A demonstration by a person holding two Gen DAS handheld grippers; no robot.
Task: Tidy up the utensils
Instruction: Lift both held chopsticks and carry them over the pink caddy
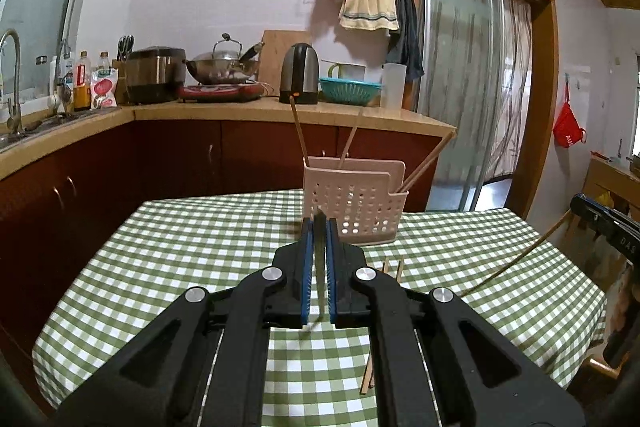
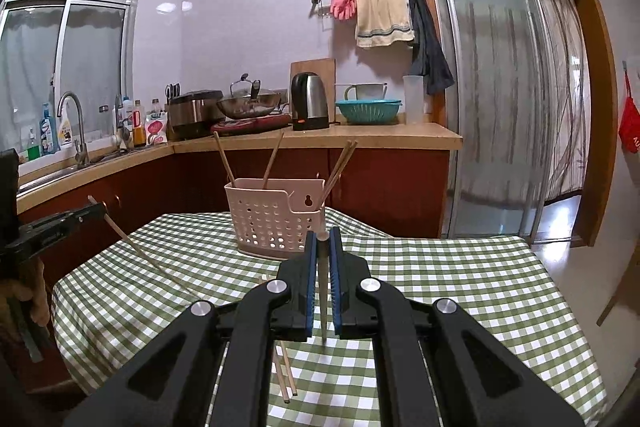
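Currently: left gripper [image 1: 320, 227] fingers clamp chopstick [image 1: 321, 291]; right gripper [image 2: 323, 237] fingers clamp second chopstick [image 2: 323, 307]. Pink caddy [image 2: 276, 223] at 12 o'clock. Spare pair [image 2: 286, 371] on surface. Risk: thin sticks pivot, miss rim.

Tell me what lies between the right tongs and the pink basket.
Only bare checkered tablecloth separates the right tongs from the pink basket, seen in the right wrist view.
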